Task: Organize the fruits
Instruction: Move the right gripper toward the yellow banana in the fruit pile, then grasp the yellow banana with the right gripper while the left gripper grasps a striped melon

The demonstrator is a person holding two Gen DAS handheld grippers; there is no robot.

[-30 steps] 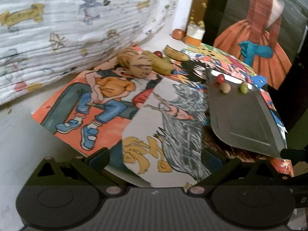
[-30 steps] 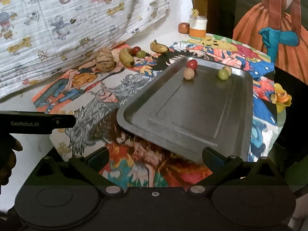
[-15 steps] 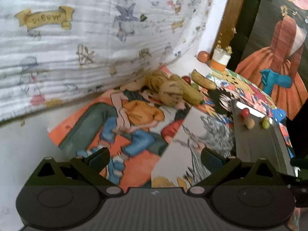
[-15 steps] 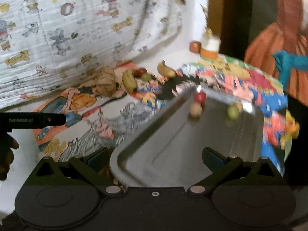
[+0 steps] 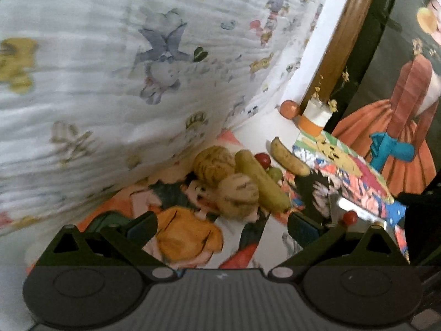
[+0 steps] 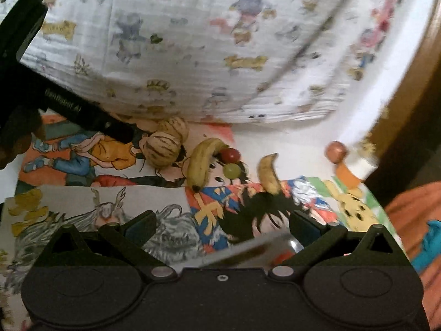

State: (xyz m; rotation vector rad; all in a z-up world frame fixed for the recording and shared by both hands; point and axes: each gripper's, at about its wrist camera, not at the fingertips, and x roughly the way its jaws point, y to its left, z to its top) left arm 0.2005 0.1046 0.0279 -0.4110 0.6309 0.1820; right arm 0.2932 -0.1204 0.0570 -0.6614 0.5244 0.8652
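Fruits: two melons (image 5: 226, 182), bananas (image 6: 202, 162) on tabletop posters beside cloth. Right view alone shows left gripper (image 6: 121, 135) near melons. Both grippers' fingers wide apart, empty. Cameras closer than before; tray (image 6: 248, 251) now mostly hidden.

A home room: a cartoon-print cotton sheet (image 6: 193, 44) hangs behind a table spread with hand-drawn cartoon posters (image 6: 115, 149), beside a painting of an orange-gowned figure (image 5: 399, 127).
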